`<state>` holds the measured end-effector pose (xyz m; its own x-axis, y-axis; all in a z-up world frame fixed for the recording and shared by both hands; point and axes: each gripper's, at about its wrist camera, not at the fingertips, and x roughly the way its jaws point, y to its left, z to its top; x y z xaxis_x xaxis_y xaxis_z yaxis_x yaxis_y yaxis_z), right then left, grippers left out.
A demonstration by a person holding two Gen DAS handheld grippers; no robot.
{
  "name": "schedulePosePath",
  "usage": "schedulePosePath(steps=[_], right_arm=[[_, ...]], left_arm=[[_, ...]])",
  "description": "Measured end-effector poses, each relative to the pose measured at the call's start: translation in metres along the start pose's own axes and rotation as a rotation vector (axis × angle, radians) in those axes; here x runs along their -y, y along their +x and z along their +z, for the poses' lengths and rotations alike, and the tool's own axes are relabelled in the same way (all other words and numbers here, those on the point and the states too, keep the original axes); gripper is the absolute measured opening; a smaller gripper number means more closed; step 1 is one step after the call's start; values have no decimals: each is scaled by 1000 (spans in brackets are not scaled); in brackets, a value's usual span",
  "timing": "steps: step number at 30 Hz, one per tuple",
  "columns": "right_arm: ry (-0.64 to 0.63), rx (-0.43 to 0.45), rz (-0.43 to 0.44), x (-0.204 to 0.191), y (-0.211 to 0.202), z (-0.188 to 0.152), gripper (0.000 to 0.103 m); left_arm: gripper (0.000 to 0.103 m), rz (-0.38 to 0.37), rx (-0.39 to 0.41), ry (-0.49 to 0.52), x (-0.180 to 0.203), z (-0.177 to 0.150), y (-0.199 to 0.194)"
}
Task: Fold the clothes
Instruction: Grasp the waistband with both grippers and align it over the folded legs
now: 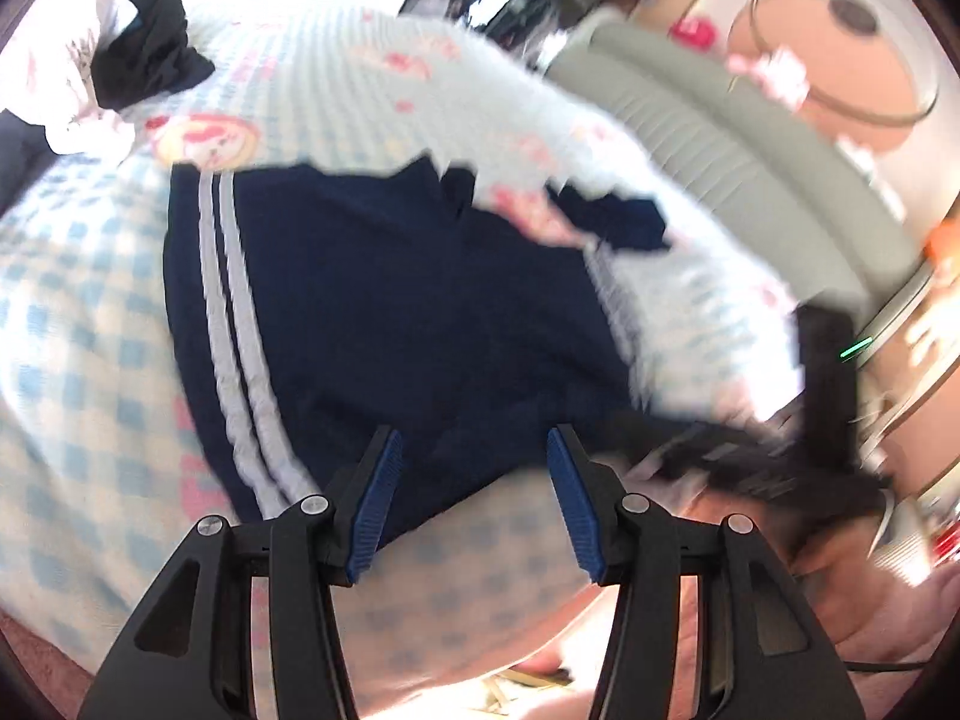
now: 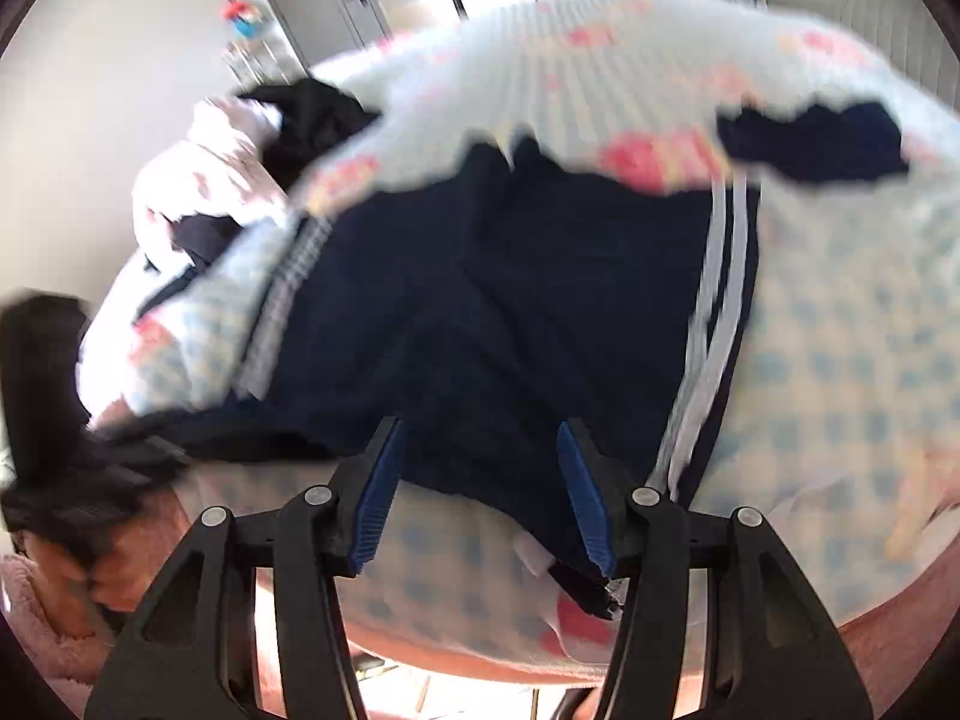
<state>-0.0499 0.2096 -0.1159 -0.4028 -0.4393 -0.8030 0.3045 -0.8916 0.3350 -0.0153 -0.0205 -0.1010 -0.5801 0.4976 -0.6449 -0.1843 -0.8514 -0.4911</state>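
Note:
A navy garment (image 1: 390, 300) with two white side stripes (image 1: 228, 312) lies spread flat on a blue-checked bed sheet (image 1: 72, 312). My left gripper (image 1: 473, 435) hovers over the garment's near hem, open, with its blue pads well apart and nothing pressed between them. In the right wrist view the same garment (image 2: 480, 300) fills the middle, its stripes (image 2: 714, 312) on the right. My right gripper (image 2: 480, 425) is open over the near hem. A corner of the cloth lies by its right finger (image 2: 585, 510), but the pads do not press on it.
A pale striped blanket with pink prints (image 1: 372, 72) covers the garment's far edge. A small navy piece (image 2: 810, 144) lies on the blanket. Black and white clothes (image 1: 120, 48) are heaped at the far corner. A grey-green padded edge (image 1: 720, 138) runs along the bed's right side.

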Motion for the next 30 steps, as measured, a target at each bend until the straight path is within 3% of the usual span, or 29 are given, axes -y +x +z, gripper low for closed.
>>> schedulePosePath(steps=[2, 6, 9, 11, 12, 14, 18, 21, 26, 27, 28, 29, 30], right_arm=[[113, -60, 73, 20, 21, -7, 54], [77, -37, 50, 17, 15, -3, 52], [48, -6, 82, 15, -1, 10, 54], [40, 9, 128, 17, -11, 23, 54], [35, 17, 150, 19, -16, 31, 55], [16, 24, 169, 22, -16, 58, 55], [-81, 44, 155, 0, -7, 117, 55], [-154, 19, 148, -19, 24, 152, 54], [-237, -60, 80, -36, 96, 189, 54], [-242, -76, 72, -37, 111, 194, 54], [-247, -90, 64, -37, 125, 199, 54], [-254, -90, 56, -37, 132, 200, 53], [-261, -90, 48, -37, 139, 201, 36]], left_arm=[[55, 9, 8, -39, -9, 2, -1], [53, 229, -159, -48, -30, -8, 29], [54, 121, -89, -114, -37, 4, 13], [56, 125, -55, -125, -46, 25, 6], [56, 134, -41, -131, -51, 35, 4], [56, 231, -50, -139, -71, 57, 11], [56, 278, -37, -204, -115, 93, 31], [56, 348, -48, -168, -134, 115, 53], [56, 332, -59, -174, -170, 142, 84], [52, 321, -47, -170, -173, 142, 86], [35, 311, -34, -163, -172, 141, 86], [26, 301, -22, -157, -172, 140, 85], [19, 292, -9, -150, -171, 139, 85]])
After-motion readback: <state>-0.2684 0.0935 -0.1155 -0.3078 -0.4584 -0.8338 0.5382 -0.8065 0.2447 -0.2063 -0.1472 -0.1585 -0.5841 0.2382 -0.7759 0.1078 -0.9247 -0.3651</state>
